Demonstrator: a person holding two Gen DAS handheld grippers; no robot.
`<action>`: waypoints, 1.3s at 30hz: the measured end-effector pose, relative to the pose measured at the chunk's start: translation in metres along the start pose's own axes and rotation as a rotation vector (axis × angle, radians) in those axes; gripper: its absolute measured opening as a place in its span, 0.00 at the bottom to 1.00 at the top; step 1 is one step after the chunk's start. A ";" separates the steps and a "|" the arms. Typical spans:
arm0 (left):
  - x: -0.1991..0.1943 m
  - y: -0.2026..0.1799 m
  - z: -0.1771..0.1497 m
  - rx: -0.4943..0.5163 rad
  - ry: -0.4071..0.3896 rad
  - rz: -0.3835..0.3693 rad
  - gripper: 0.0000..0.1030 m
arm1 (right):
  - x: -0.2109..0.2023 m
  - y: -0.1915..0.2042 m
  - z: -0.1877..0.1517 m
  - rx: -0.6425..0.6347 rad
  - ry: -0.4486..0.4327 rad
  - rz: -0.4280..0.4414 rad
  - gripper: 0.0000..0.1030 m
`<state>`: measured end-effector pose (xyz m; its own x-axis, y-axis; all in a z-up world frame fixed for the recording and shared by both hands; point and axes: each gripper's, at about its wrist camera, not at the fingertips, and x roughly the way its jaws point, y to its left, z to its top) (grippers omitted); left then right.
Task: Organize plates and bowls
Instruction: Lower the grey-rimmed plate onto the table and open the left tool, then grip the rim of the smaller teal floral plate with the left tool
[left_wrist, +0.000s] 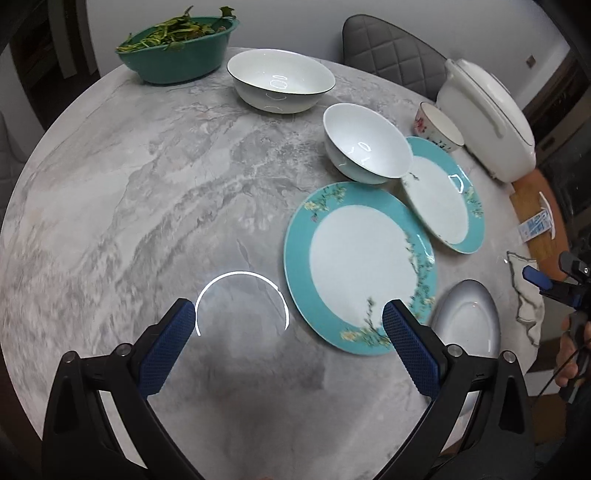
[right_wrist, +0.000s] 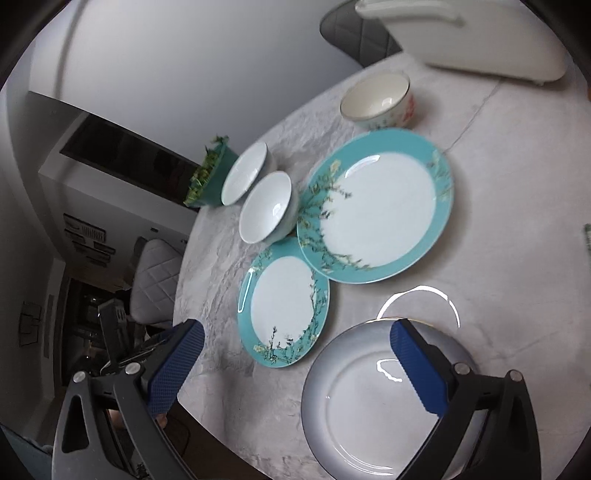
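We hold both claws wide and empty: left claw (left_wrist: 288, 325) over bare bench (left_wrist: 147, 184), right claw (right_wrist: 295, 347) above the grey plate (right_wrist: 369, 406) at the bench's near edge, beside two teal plates (right_wrist: 284, 310).

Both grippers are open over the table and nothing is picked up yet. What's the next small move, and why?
Probably lower the right gripper onto the near rim of the grey plate and close. That plate lies flat, alone, right under the gripper's open fingers, while both teal plates sit farther off, one partly beneath a white bowl.
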<state>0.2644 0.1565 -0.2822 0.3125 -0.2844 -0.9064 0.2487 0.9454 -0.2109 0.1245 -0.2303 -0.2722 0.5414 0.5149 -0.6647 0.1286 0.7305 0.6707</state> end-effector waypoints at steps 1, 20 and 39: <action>0.007 0.004 0.007 0.016 0.015 0.000 1.00 | 0.011 0.001 0.002 0.008 0.014 0.009 0.96; 0.093 0.006 0.042 0.142 0.171 -0.162 0.98 | 0.105 -0.014 0.006 0.046 0.142 -0.042 0.59; 0.119 -0.002 0.049 0.166 0.225 -0.245 0.72 | 0.131 -0.021 0.001 0.070 0.203 -0.022 0.51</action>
<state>0.3463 0.1132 -0.3722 0.0202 -0.4392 -0.8982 0.4426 0.8094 -0.3859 0.1941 -0.1787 -0.3732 0.3604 0.5841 -0.7273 0.2001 0.7131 0.6719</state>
